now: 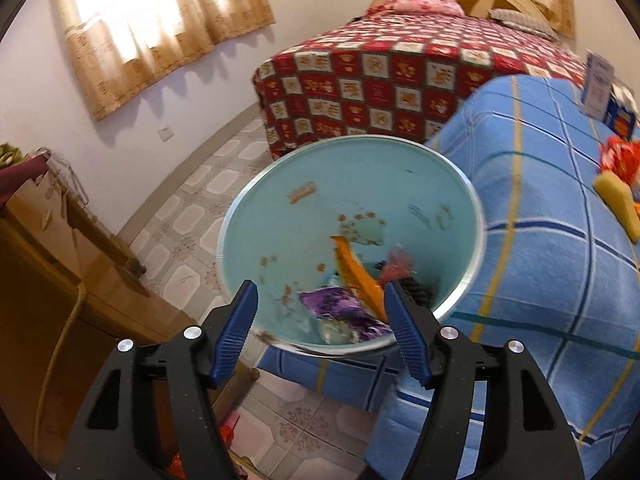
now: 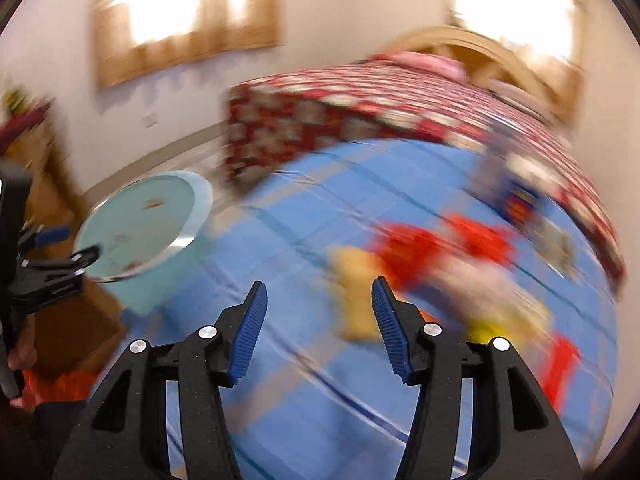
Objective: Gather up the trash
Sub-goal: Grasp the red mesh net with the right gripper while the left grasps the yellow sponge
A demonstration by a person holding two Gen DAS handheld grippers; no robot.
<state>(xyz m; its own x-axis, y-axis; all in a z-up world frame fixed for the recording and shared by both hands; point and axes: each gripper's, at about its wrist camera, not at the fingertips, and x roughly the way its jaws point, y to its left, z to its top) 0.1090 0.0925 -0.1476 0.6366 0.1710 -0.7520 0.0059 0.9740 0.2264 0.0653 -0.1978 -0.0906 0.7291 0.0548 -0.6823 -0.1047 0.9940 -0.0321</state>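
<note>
Fingers (image 2: 378, 312) of the right gripper (image 2: 318, 312) stand apart, empty, near a light, crinkly yellow wrapper (image 2: 354, 300) on the bed (image 2: 280, 240), likely best pinched mid-body.

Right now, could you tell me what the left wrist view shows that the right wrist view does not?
Only the left wrist view looks into the bin: a purple wrapper and an orange wrapper lie inside, and the open left tool hangs over its near rim. Only the right wrist view shows the open right tool over the blue bed, with blurred red and yellow trash ahead and the bin's outer wall. Both show the bin, the blue bed, the red bed and the curtains.
</note>
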